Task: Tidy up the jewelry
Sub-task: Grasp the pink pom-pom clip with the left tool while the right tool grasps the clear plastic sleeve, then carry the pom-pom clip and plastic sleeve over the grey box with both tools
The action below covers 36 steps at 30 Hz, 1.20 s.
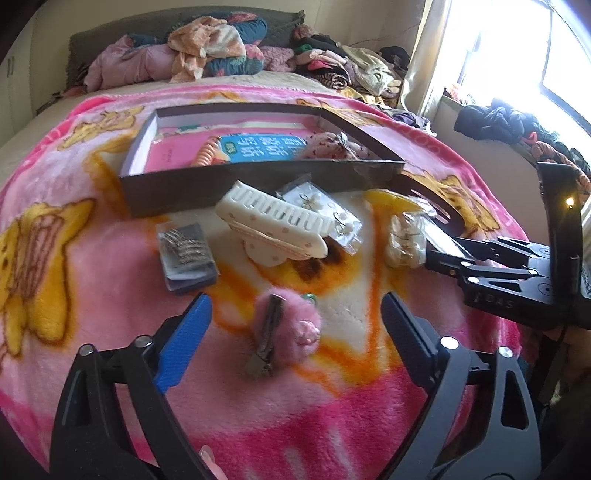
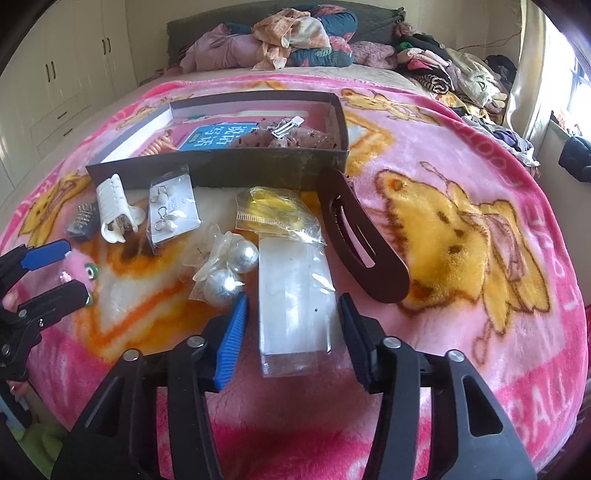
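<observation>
A bed covered with a pink and yellow cartoon blanket (image 2: 461, 177) carries a scatter of hair and jewelry items in front of a shallow dark box (image 2: 258, 166). Inside the box lie a pink and blue booklet (image 2: 214, 138), a coiled orange hair tie (image 2: 157, 144) and a speckled pink piece with a silver clip (image 2: 286, 129). The left gripper (image 1: 295, 317) hangs low over the blanket with its jaws spread wide, one blue pad and one black pad on either side of a fluffy pink pom-pom hair clip (image 1: 291, 332), not touching it. The right gripper (image 2: 293, 332) has its jaws partly open around the near end of a clear plastic box (image 2: 295, 306) lying flat on the blanket; the pads sit just beside its sides, and contact cannot be made out. Just beside that box on the left is a clear bag with two large pearl-like balls (image 2: 229, 269), and behind it a clear bag with something yellow (image 2: 273, 210). A long dark brown hair clip (image 2: 364, 236) lies to the right. Further left are a card of pearl earrings in a clear sleeve (image 2: 171, 208), a white claw clip (image 2: 116, 208) and a small packet of dark hairpins (image 2: 83, 221). Piled clothes (image 2: 295, 33) fill the far end of the bed.
</observation>
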Available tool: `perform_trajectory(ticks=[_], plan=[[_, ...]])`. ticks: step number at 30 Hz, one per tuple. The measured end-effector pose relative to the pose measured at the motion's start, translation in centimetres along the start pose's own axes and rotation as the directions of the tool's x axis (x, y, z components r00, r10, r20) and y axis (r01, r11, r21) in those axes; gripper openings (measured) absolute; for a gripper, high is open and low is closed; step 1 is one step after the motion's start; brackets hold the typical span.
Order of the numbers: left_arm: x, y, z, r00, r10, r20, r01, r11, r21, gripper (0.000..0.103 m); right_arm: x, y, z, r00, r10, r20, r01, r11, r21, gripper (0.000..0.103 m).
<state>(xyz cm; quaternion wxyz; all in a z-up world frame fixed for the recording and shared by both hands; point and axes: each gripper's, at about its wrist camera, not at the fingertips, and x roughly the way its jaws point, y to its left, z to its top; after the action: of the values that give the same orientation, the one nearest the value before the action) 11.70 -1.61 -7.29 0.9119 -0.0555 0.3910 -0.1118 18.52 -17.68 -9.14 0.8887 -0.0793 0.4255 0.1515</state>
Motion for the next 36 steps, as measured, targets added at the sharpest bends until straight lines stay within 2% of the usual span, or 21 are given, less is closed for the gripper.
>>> perform_trajectory(ticks=[6, 14, 23, 36], plan=[[0.7, -0.4, -0.3, 1.0, -0.009, -0.021, 0.009, 1.0, -0.001, 0.061, 0.0, -0.5, 0.1, 1.0, 0.018, 0.009, -0.018, 1.0, 0.015, 0.039], [1.3, -0.7, -0.3, 0.999, 0.001, -0.036, -0.001, 1.0, 0.015, 0.024, -1.1, -1.7, -0.4, 0.997, 0.063, 0.041, -0.066, 0.995, 0.08, 0.039], [0.2, -1.6, -0.1, 0.999, -0.033, -0.019, 0.034, 0.998, 0.043, 0.023, -3.3, -2.7, -1.4, 0.99, 0.116, 0.083, -0.128, 0.98, 0.154, 0.039], [-1.7, -1.1, 1.8, 0.998, -0.036, 0.053, 0.033, 0.998, 0.052, 0.023, -5.3, -1.5, -0.4, 0.983, 0.125, 0.133, -0.142, 0.982, 0.125, 0.039]])
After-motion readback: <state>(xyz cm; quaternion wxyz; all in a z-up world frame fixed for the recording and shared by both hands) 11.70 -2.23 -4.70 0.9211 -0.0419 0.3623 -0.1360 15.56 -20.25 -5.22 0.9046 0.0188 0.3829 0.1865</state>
